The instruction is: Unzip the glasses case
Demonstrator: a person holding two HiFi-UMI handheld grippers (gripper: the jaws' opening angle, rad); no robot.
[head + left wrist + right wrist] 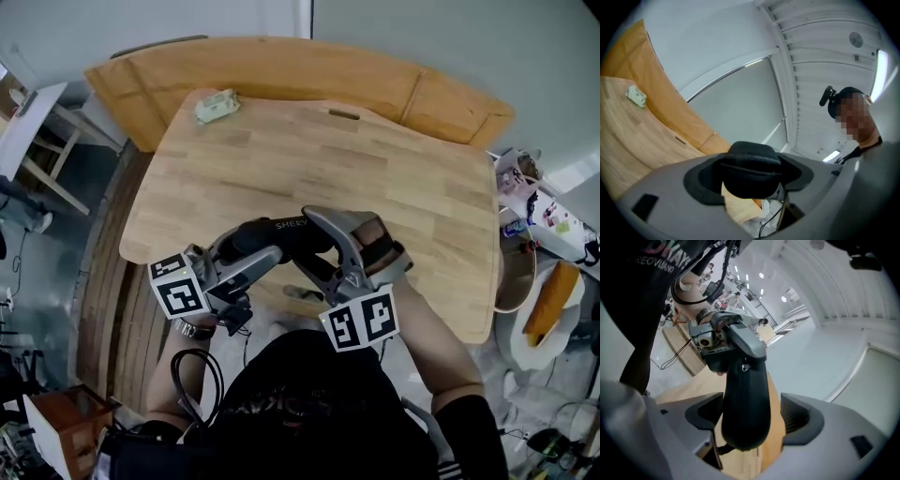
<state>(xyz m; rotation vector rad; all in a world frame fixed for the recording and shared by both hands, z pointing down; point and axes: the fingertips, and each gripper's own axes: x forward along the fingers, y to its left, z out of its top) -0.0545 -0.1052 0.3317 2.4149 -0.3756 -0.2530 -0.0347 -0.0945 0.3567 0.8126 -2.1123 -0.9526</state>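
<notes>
A person in a black shirt (309,394) stands at the near edge of a wooden table (309,150), a two-jaw gripper in each hand and a black glasses case (281,234) between the 2 tools. The left gripper (751,177) is clamped on one rounded end of the case, a dark pad pressed against each side, with the line of the zip running across the end that faces its camera. The right gripper (754,416) has its jaws spread wide around the other end: the case stands between the pads, close against one of them, while a clear gap separates it from the other, so nothing is gripped there. A small metal zip pull (744,366) shows on the case at the end held by the left gripper. The case hangs over the table's near edge, lying roughly level between the 2 tools. Farther back on the table, near its far left corner, lies 1 crumpled pale green object (216,105), well apart from the case. Beyond the table curves a long wooden bench (281,70) against the grey wall.
</notes>
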